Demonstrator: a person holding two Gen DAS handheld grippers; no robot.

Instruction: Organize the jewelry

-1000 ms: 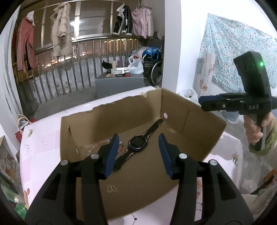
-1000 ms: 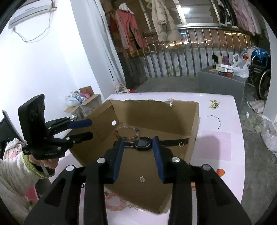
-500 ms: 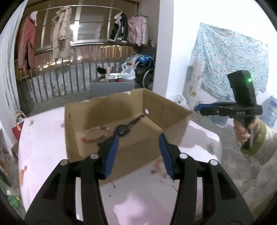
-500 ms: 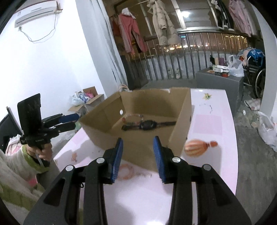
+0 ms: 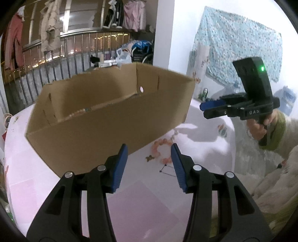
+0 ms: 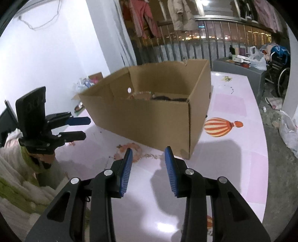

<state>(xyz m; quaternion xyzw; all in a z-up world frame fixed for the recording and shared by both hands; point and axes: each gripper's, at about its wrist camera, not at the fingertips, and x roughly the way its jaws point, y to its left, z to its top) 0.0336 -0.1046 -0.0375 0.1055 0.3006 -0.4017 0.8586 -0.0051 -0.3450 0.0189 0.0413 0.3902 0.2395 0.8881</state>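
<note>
Nearest in the left wrist view, the left tool (image 5: 149,162) hangs low over the pink counter (image 5: 141,204), its blue pads (image 5: 119,167) spread wide with nothing between them, aimed forward and slightly downward. Just past its tips a pink bead bracelet (image 5: 161,151) lies on the counter, close to the near wall of the box (image 5: 104,130); a small butterfly charm (image 5: 150,158) sits beside the beads.

From the right wrist view, the right tool (image 6: 148,168) is also held low above the counter (image 6: 214,167), its blue pads (image 6: 126,171) parted and empty, pointing at the box (image 6: 149,119) corner. The bracelet (image 6: 130,149) shows just ahead of its left pad, with a thin chain (image 6: 151,155) trailing toward the box. A striped balloon print (image 6: 221,127) marks the counter to the right.

Farther off, the box is open at the top. Over its rim a second bead bracelet (image 6: 140,93) and a dark watch (image 6: 170,98) lie inside on the floor, blurred.

Each view shows the other tool out to the side, gripped in a hand (image 5: 260,128) with a green cuff, held level, fingers apart.

Beyond are a railing (image 6: 204,42) and hanging clothes (image 6: 178,14).
</note>
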